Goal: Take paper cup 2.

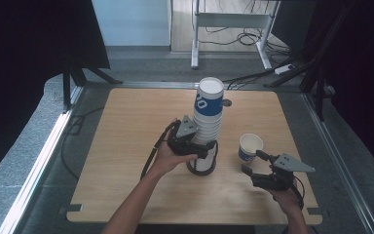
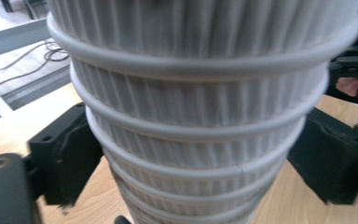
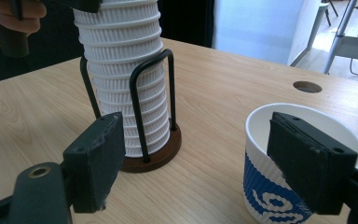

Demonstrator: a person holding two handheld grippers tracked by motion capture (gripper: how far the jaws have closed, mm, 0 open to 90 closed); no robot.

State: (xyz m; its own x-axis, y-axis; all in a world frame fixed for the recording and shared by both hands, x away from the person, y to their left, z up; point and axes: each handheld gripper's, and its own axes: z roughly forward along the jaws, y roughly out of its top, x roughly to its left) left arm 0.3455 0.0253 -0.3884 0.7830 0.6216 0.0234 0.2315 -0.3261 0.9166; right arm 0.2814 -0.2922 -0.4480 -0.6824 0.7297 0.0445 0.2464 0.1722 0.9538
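Observation:
A tall stack of white ribbed paper cups (image 1: 208, 117), topped by one with blue print, stands in a black wire holder (image 1: 202, 169) on a brown base. My left gripper (image 1: 197, 146) grips the lower stack (image 2: 191, 116); both black jaws press its sides in the left gripper view. A single white and blue cup (image 1: 250, 146) stands upright to the right of the holder. My right gripper (image 1: 253, 163) is open just in front of it. In the right gripper view its right jaw overlaps this cup (image 3: 275, 196), and the stack (image 3: 121, 56) and holder (image 3: 154, 158) lie beyond the left jaw.
The wooden table (image 1: 126, 146) has a small round hole (image 1: 226, 103) behind the stack. Black curtains flank both sides. A metal frame and cables lie on the floor beyond the far edge.

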